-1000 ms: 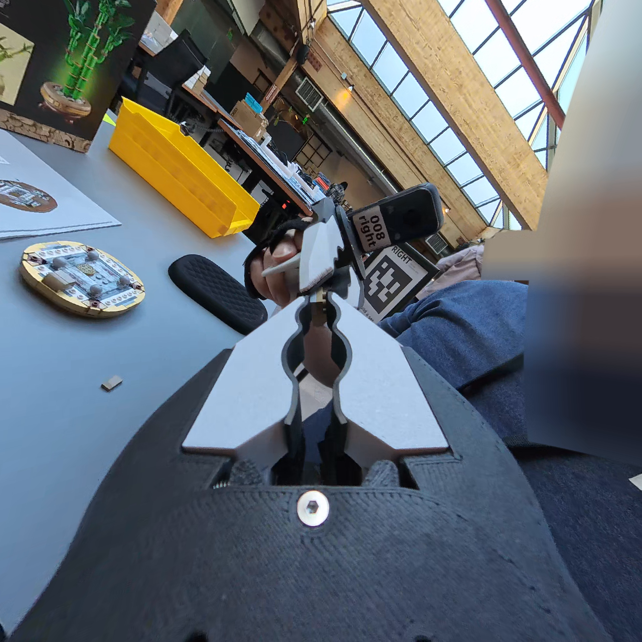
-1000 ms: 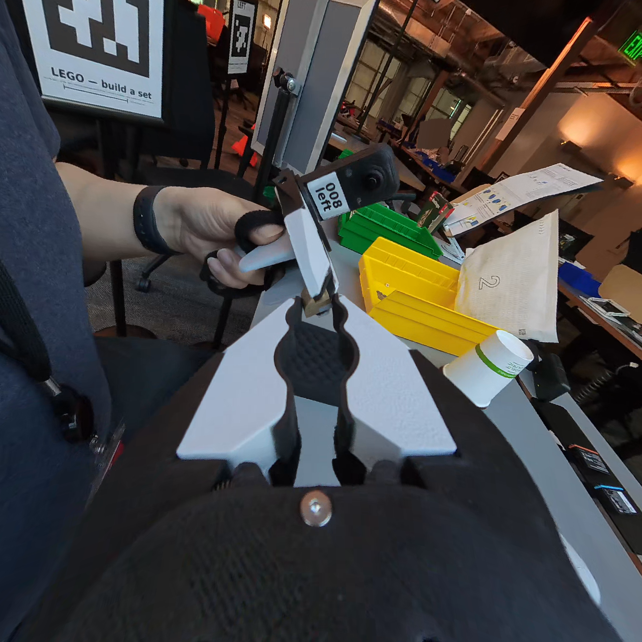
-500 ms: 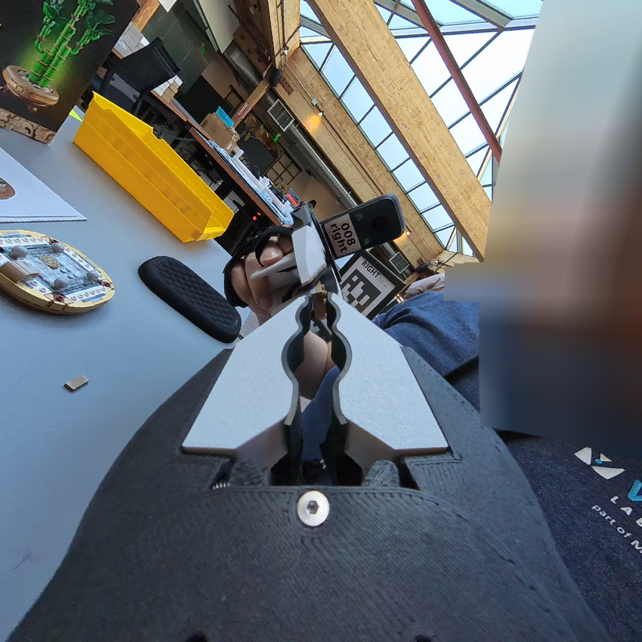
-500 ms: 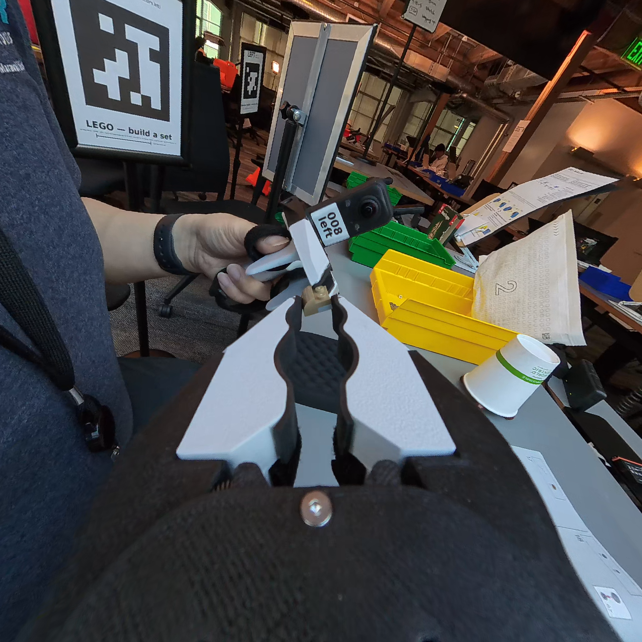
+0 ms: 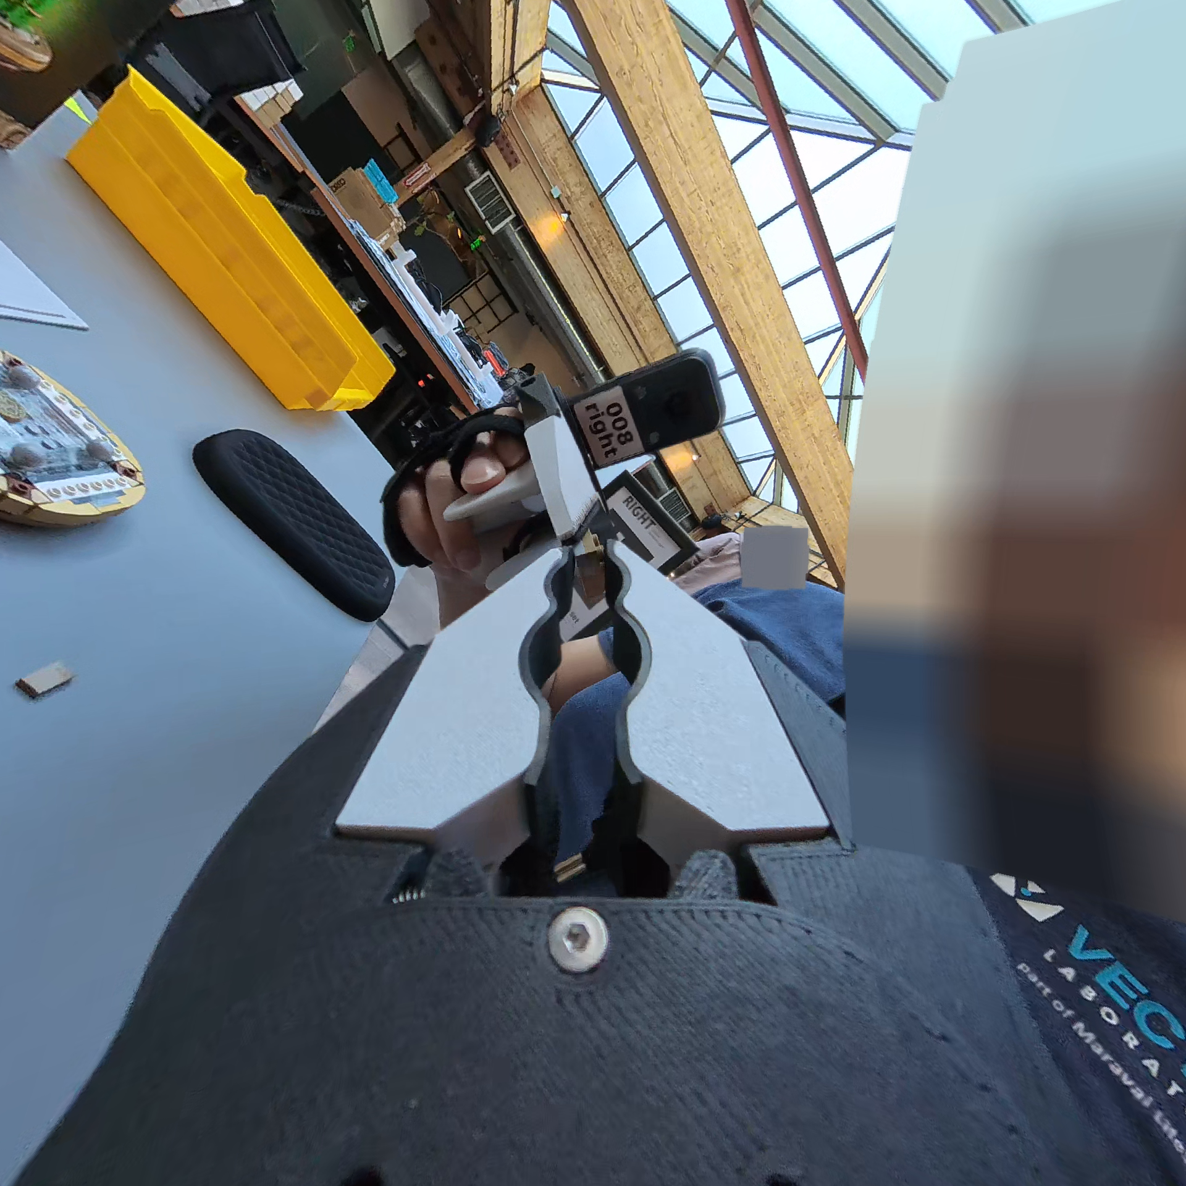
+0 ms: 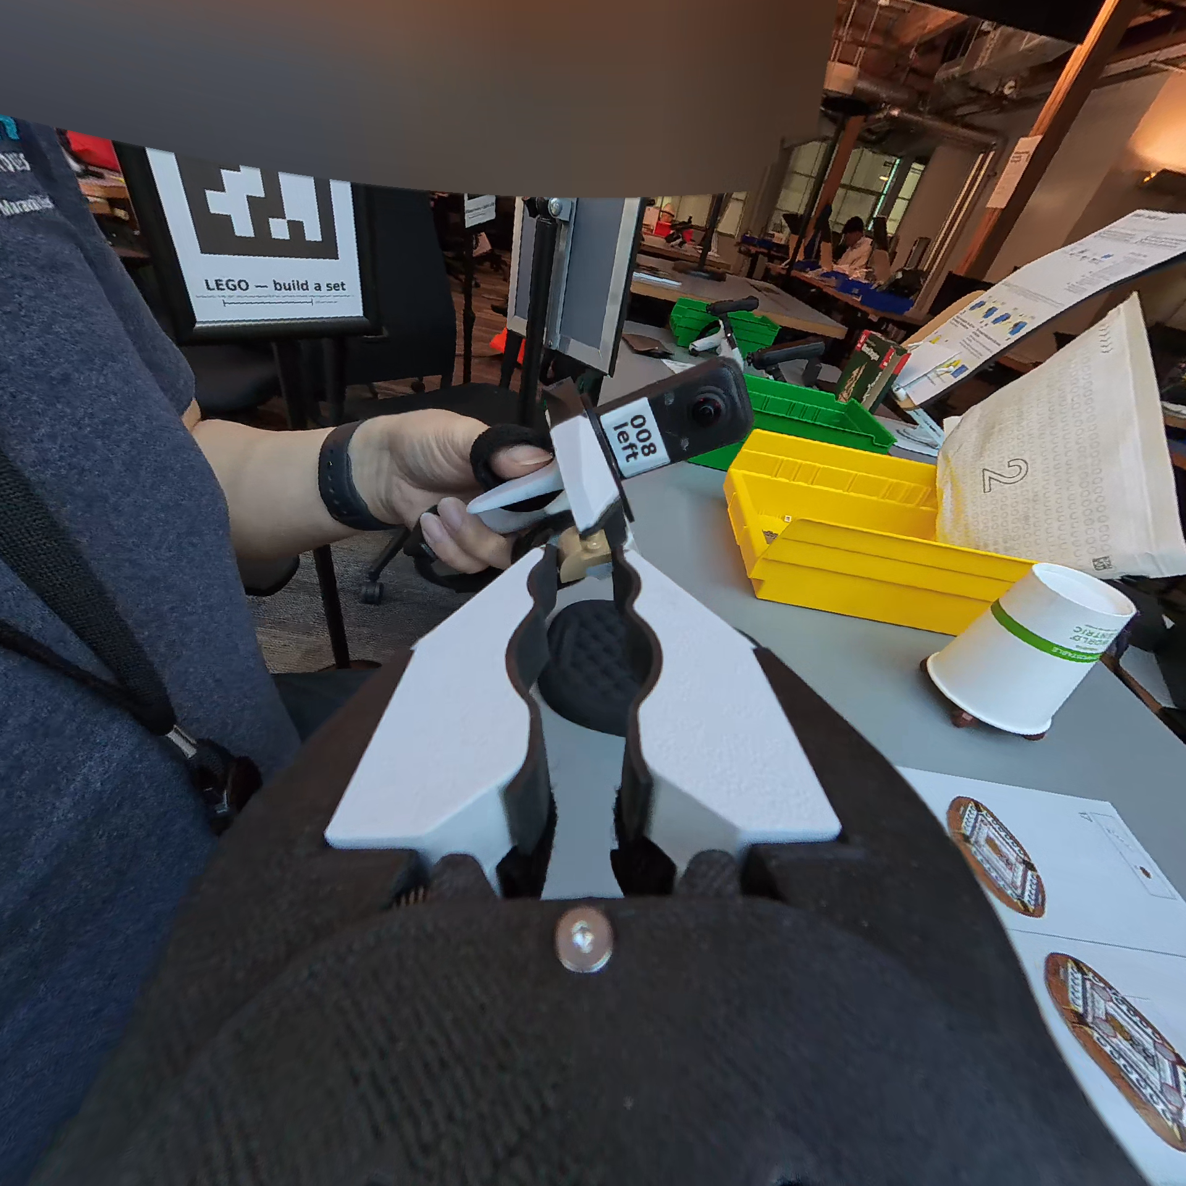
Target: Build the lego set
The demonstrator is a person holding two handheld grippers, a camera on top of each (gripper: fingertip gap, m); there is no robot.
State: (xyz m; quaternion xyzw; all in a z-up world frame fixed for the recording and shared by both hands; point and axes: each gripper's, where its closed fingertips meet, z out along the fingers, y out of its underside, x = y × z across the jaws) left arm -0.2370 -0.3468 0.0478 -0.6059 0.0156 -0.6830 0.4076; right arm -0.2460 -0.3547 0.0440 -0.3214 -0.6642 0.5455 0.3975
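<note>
My left gripper (image 5: 587, 561) and my right gripper (image 6: 583, 559) meet tip to tip in the air at the table's near edge. A small tan lego piece (image 6: 583, 556) sits between the right gripper's tips and touches the left gripper (image 6: 593, 513). The same piece (image 5: 589, 575) shows between the left gripper's tips, with the right gripper (image 5: 574, 513) just beyond. Both grippers are closed to a narrow gap on it. The round gold-rimmed lego base (image 5: 61, 449) lies on the table at the left. A loose tan tile (image 5: 43, 678) lies nearer.
A black padded rest (image 5: 295, 520) lies on the grey table (image 5: 160, 706) below the grippers. Yellow bins (image 6: 853, 545), a green bin (image 6: 808, 411), an upturned paper cup (image 6: 1027, 654), a paper bag (image 6: 1059, 462) and an instruction sheet (image 6: 1059, 898) are to the right. Both grippers' tips are close together, under 4 cm apart.
Both grippers stayed tip to tip on the tan piece while turning. The left view swung right, away from the round base. The right view dipped toward the table, and the instruction sheet came into view.
</note>
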